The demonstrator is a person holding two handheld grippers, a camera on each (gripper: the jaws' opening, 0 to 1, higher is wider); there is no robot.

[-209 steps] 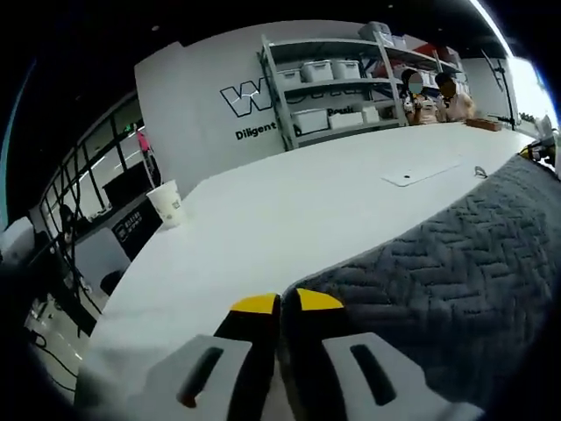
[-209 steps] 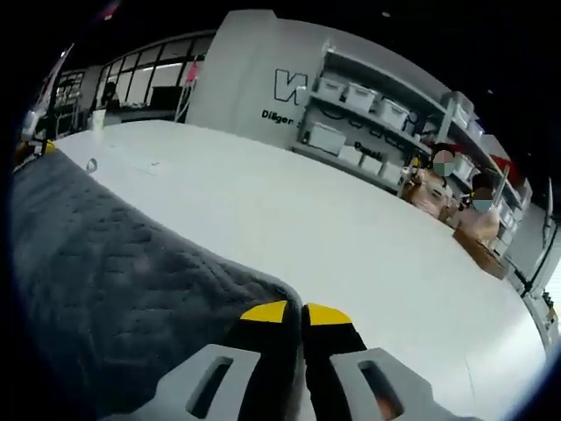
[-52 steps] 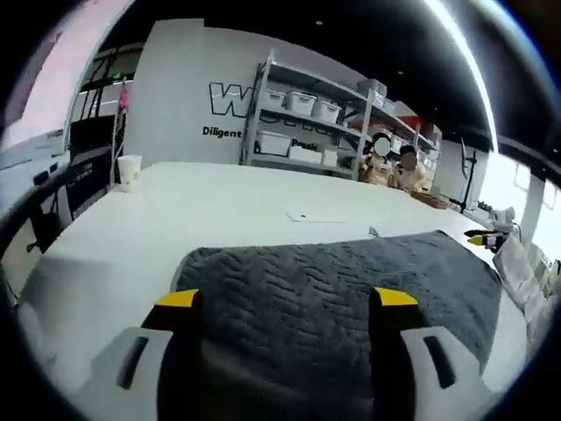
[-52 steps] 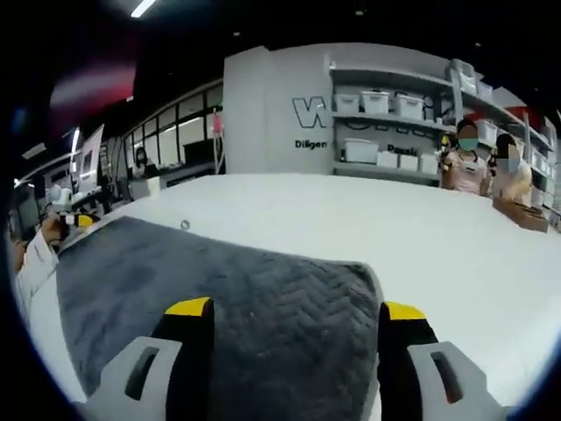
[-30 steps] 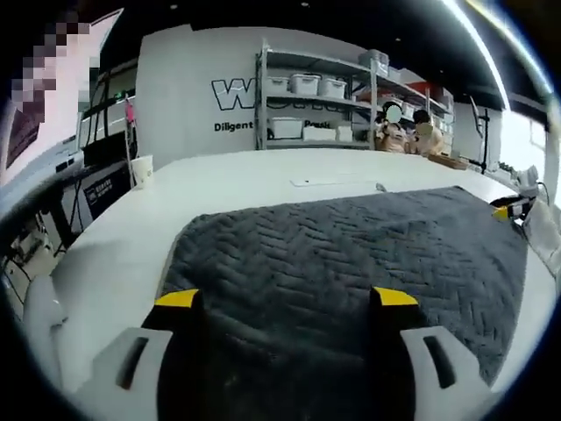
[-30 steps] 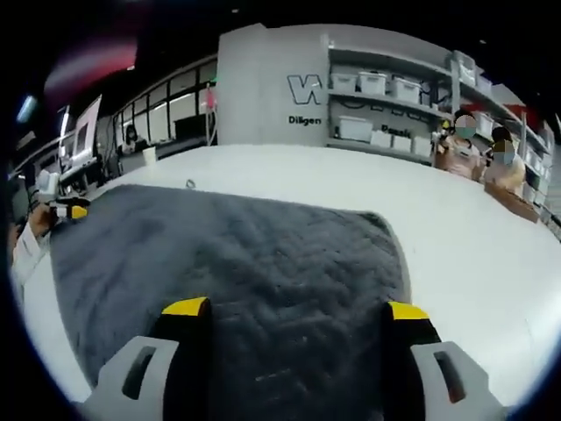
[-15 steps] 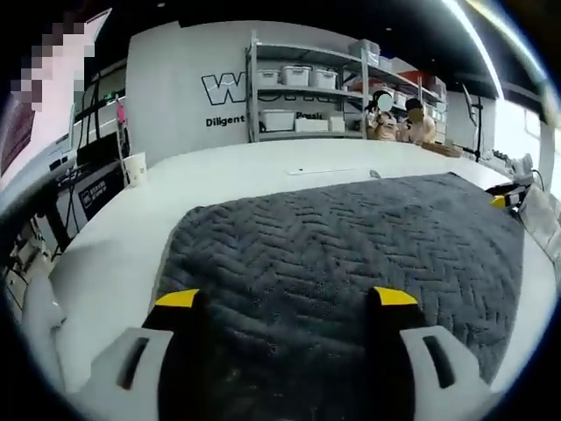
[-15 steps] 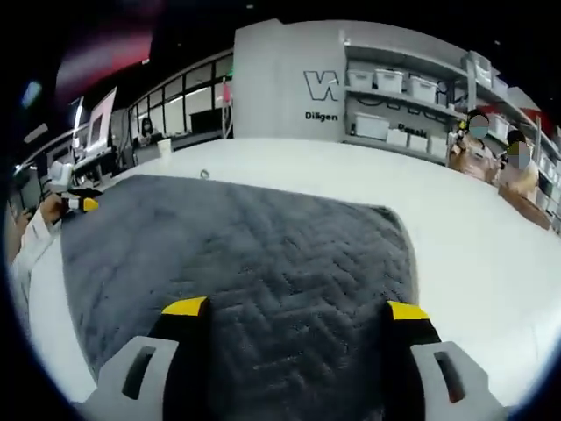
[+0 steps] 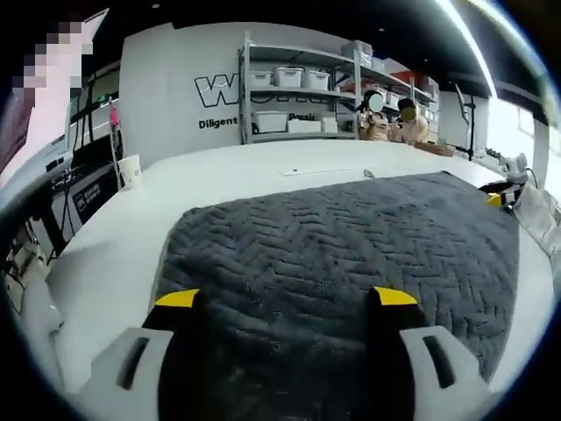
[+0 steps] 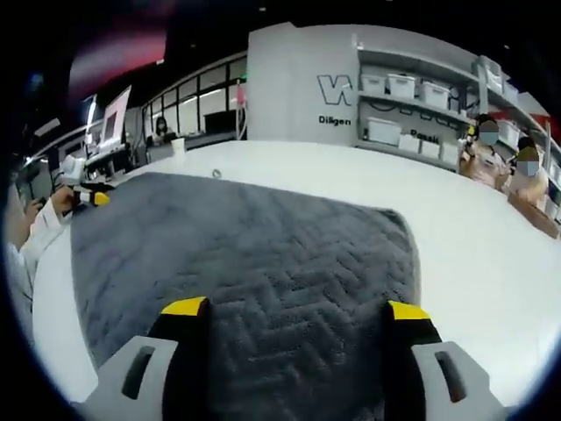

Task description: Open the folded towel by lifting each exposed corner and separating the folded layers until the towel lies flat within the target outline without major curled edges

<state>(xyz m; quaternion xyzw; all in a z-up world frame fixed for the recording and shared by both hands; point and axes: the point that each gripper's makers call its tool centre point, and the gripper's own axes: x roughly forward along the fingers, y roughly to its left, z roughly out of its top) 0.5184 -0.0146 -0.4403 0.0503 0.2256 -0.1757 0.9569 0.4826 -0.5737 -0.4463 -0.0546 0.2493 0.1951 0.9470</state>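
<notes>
A dark grey towel [image 9: 351, 237] with a herringbone weave lies spread flat on the white table [image 9: 237, 171]. My left gripper [image 9: 287, 298] hangs open over its near left part, jaws wide apart with nothing between them. In the right gripper view the same towel [image 10: 254, 246] stretches away to the left, and my right gripper [image 10: 296, 309] is open above its near right end. The other gripper's yellow tip [image 10: 98, 198] shows at the towel's far left, with a sleeve [image 10: 35, 237] behind it. A yellow tip [image 9: 495, 198] also shows at the towel's far right in the left gripper view.
A paper cup [image 9: 132, 170] stands at the table's left edge. A thin flat card [image 9: 311, 171] and a small ring [image 10: 216, 174] lie just beyond the towel. Metal shelves [image 9: 298, 96] with white bins line the back wall. Two people [image 10: 504, 167] sit at the table's far end.
Both grippers went from shut on the towel's corners to open. They have risen and drawn back, and the towel now lies spread out flat beneath them.
</notes>
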